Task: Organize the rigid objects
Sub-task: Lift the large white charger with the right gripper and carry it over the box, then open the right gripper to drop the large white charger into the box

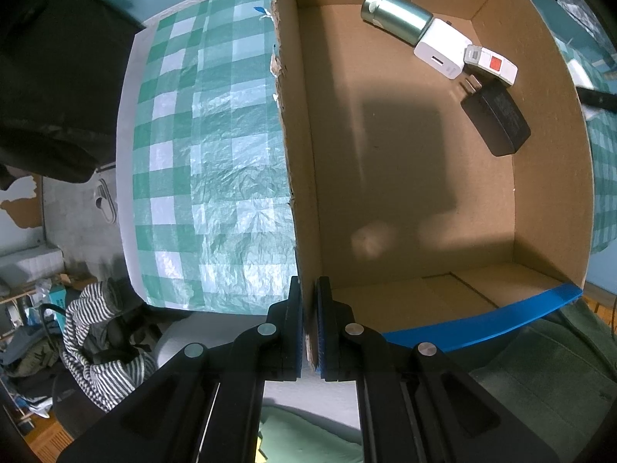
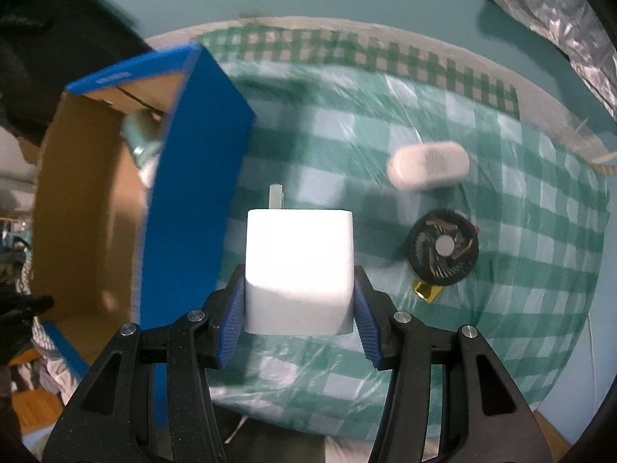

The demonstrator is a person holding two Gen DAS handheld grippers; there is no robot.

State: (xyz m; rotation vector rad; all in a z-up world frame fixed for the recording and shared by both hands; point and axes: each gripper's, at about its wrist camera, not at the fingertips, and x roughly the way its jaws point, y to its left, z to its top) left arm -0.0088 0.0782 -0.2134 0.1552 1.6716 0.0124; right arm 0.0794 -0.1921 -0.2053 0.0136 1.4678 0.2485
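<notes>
Pinching the cardboard box (image 1: 405, 177) wall with the left gripper (image 1: 309, 328), pads closed on the near corner; lying together at the far end inside the box: metal cylinder (image 1: 395, 15), white charger (image 1: 443, 52), black adapter (image 1: 497, 115). Clamping a white plug cube (image 2: 299, 270) in the right gripper (image 2: 299, 310), just right of the box's blue wall, above the checkered bench (image 2: 520, 308).

I count one cardboard box (image 1: 405, 177). Inside: one green metal canister (image 1: 395, 15), one white USB charger (image 1: 443, 52), one white remote with red button (image 1: 491, 63), one black power adapter (image 1: 497, 119). My tongs: two. One white charger cube (image 2: 299, 270). On cloth: one white oval case (image 2: 428, 166), one black fan (image 2: 443, 250).
</notes>
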